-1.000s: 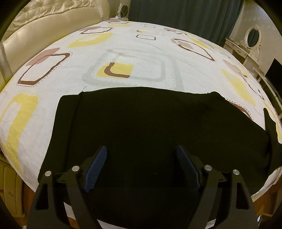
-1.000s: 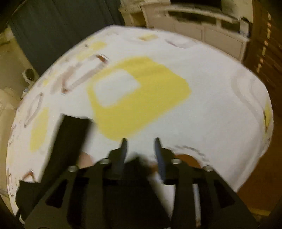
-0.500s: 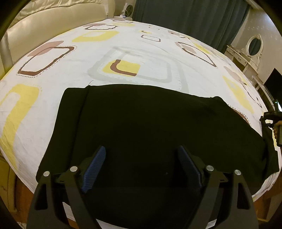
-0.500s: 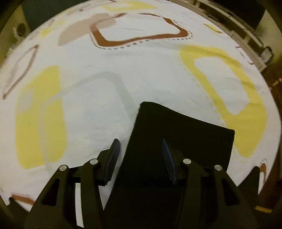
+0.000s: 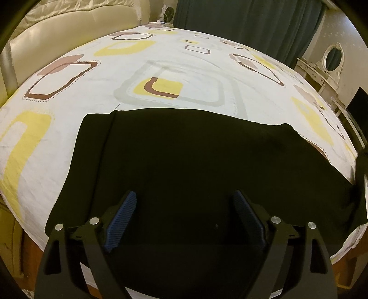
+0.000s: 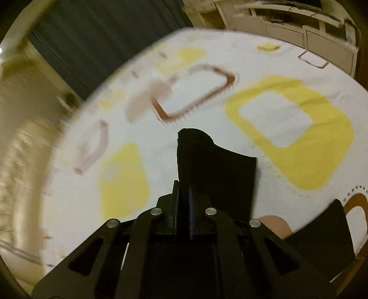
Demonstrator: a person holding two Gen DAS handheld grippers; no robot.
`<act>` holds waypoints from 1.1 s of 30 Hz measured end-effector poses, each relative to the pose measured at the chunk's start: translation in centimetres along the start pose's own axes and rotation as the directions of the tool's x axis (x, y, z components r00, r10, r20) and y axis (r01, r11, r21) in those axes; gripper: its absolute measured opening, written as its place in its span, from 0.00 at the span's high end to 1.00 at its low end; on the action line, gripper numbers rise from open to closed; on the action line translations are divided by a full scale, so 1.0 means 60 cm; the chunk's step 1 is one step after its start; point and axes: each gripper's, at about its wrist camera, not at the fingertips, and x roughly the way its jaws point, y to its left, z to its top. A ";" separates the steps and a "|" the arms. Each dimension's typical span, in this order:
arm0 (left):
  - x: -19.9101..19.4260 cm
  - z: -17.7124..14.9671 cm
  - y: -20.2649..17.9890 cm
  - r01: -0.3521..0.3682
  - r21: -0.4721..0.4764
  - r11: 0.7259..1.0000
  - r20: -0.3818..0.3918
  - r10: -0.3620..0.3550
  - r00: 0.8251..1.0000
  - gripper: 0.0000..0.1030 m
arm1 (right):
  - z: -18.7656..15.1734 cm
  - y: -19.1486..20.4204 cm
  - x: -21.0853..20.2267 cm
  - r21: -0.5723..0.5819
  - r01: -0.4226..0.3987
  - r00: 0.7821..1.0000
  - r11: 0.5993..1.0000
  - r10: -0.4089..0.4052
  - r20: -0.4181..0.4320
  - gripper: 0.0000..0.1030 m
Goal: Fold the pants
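Black pants (image 5: 195, 161) lie spread flat across the near edge of the bed, waistband end at the left. My left gripper (image 5: 185, 207) is open and hovers over the pants' near edge, its blue pads (image 5: 122, 216) wide apart. My right gripper (image 6: 184, 191) is shut on a leg end of the pants (image 6: 214, 165), and the cloth stands up above the sheet. Another dark part of the pants (image 6: 322, 232) lies at lower right. In the left wrist view the raised cloth shows at the far right edge (image 5: 361, 165).
The bed (image 5: 184, 69) has a white sheet with yellow, brown and grey rounded squares. A cream padded headboard (image 5: 57, 30) is at left, dark curtains (image 5: 241, 20) behind, a white vanity with oval mirror (image 5: 331, 59) at right. White cabinets (image 6: 287, 30) stand beyond the bed.
My right gripper has closed on the pant leg end and lifted it off the sheet, with the view swinging. My left gripper has stayed open over the pants, shifting slightly.
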 end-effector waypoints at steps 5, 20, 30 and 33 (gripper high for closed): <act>0.001 -0.003 -0.005 -0.017 0.007 1.000 0.008 0.017 1.000 0.16 | -0.054 -0.127 -0.128 0.095 -0.107 0.989 0.990 0.097 0.110 0.94; 0.001 -0.006 -0.006 -0.021 0.013 1.000 0.011 0.021 1.000 0.16 | -0.224 -0.395 -0.109 0.486 -0.236 0.971 0.841 0.181 0.158 0.61; 0.000 -0.006 -0.007 -0.024 0.020 1.000 0.014 0.024 1.000 0.16 | -0.192 -0.363 -0.119 0.391 -0.155 0.984 0.907 0.106 0.144 0.93; 0.001 -0.006 -0.007 -0.025 0.022 0.999 0.014 0.025 1.000 0.16 | -0.201 -0.369 -0.126 0.379 -0.129 0.986 0.917 0.076 0.151 0.93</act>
